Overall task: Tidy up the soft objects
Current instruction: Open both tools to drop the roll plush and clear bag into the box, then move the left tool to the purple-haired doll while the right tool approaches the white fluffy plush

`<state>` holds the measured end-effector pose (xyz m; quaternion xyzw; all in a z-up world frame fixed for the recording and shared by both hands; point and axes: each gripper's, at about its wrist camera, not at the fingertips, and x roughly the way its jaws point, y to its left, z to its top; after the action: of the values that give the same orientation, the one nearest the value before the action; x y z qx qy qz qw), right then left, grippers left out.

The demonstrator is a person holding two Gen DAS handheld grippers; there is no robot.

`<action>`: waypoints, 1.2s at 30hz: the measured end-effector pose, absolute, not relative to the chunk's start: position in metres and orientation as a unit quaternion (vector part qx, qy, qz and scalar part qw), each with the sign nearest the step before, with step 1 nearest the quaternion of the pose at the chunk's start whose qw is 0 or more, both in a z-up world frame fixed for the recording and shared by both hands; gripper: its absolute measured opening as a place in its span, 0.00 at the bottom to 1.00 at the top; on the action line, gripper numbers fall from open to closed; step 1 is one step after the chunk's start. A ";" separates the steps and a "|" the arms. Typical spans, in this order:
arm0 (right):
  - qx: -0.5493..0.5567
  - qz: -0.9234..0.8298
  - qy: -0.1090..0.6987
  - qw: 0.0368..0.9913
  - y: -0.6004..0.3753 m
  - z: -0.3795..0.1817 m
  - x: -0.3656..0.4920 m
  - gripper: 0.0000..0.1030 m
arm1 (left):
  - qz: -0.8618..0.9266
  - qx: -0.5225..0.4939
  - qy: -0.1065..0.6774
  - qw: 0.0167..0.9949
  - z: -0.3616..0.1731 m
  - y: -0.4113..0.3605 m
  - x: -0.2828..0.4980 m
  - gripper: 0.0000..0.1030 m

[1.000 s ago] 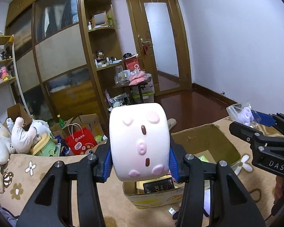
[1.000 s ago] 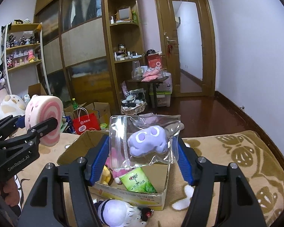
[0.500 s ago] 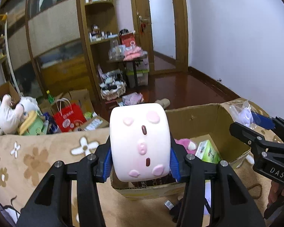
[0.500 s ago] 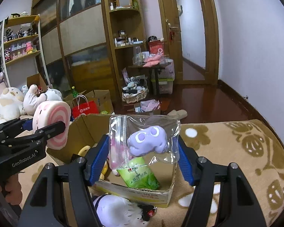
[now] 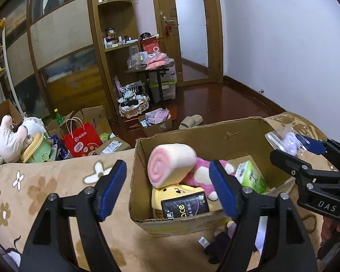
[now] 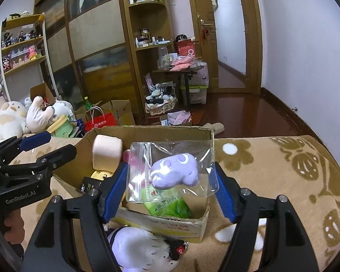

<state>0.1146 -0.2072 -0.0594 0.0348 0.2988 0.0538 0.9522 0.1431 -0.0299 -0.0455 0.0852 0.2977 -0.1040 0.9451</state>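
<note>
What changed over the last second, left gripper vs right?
The left gripper let go of the pink roll plush: a second ago it was clamped between the fingers, now it lies in the cardboard box on the other toys, and the gripper is open and empty above the box. Both grippers tilted down toward the box. Unchanged: the right gripper is still shut on the bagged purple plush.
</note>
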 end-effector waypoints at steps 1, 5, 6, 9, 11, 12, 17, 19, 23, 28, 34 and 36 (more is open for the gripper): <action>0.033 0.054 0.298 0.952 -0.207 -0.059 0.114 0.75 | -0.103 0.086 0.298 0.945 -0.045 -0.030 0.143 0.75; 0.028 0.055 0.295 0.953 -0.205 -0.058 0.112 0.78 | -0.095 0.090 0.301 0.944 -0.044 -0.027 0.144 0.81; 0.028 0.055 0.295 0.954 -0.205 -0.057 0.112 0.81 | -0.094 0.090 0.302 0.944 -0.043 -0.027 0.143 0.81; 0.030 0.052 0.293 0.954 -0.205 -0.055 0.110 0.84 | -0.090 0.091 0.304 0.944 -0.043 -0.025 0.141 0.85; 0.031 0.049 0.293 0.954 -0.205 -0.053 0.108 0.84 | -0.083 0.092 0.307 0.944 -0.042 -0.023 0.139 0.86; 0.031 0.048 0.293 0.955 -0.206 -0.052 0.107 0.86 | -0.080 0.092 0.310 0.943 -0.042 -0.022 0.139 0.87; 0.039 0.037 0.288 0.956 -0.212 -0.047 0.098 0.96 | -0.069 0.083 0.313 0.944 -0.036 -0.016 0.134 0.91; 0.045 0.030 0.287 0.957 -0.215 -0.045 0.094 1.00 | -0.069 0.083 0.310 0.945 -0.033 -0.015 0.129 0.92; 0.049 0.027 0.285 0.957 -0.219 -0.039 0.086 1.00 | -0.073 0.070 0.312 0.945 -0.028 -0.012 0.120 0.93; 0.048 0.024 0.283 0.958 -0.219 -0.032 0.073 1.00 | -0.074 0.068 0.310 0.945 -0.022 -0.012 0.106 0.94; 0.041 0.021 0.283 0.958 -0.218 -0.026 0.055 1.00 | -0.074 0.071 0.321 0.941 -0.020 -0.012 0.087 0.96; 0.044 0.021 0.283 0.958 -0.218 -0.025 0.050 1.00 | -0.068 0.069 0.327 0.940 -0.020 -0.011 0.082 0.96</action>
<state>0.0504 -0.2184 -0.0251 0.0442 0.2833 0.0211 0.9578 0.0823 -0.0115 -0.0196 0.0690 0.3270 -0.0680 0.9400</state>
